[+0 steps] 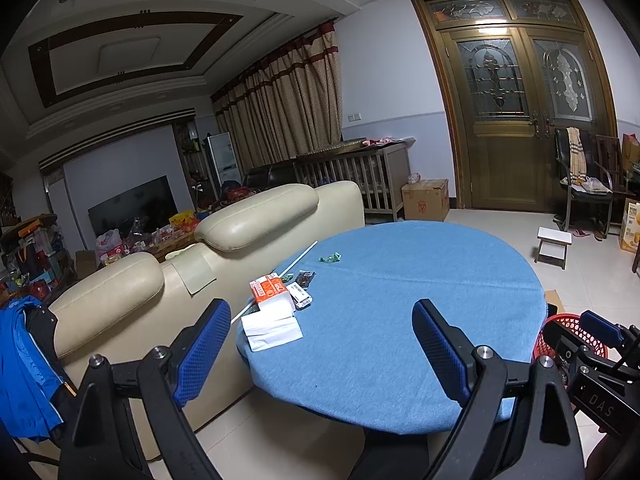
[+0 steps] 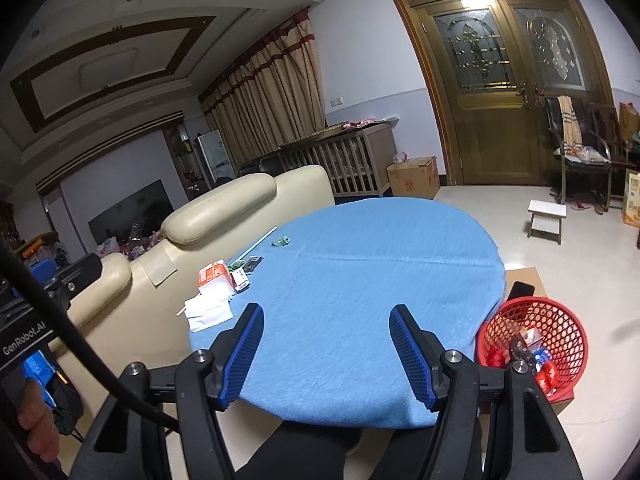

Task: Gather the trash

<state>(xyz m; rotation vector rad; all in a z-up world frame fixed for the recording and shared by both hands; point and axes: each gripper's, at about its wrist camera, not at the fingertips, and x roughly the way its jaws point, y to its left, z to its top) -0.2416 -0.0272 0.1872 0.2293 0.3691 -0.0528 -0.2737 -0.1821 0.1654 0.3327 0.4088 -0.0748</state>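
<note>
Blue tablecloth (image 1: pixel 400 312) ahead, your left gripper (image 1: pixel 320 354) and right gripper (image 2: pixel 326 356) wide open and empty, so reach left for the wrappers (image 1: pixel 304 286), then drop them in the red basket (image 2: pixel 560 316).

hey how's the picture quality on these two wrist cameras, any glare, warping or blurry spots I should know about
Left wrist view: strong fisheye bending of the door, black vignette corners, dim bluish light, a lamp reflection on the door glass; the blue tablecloth is sharp. Right wrist view: same warping and glare above the door; the red basket reads clearly, the near fingers slightly soft.
</note>
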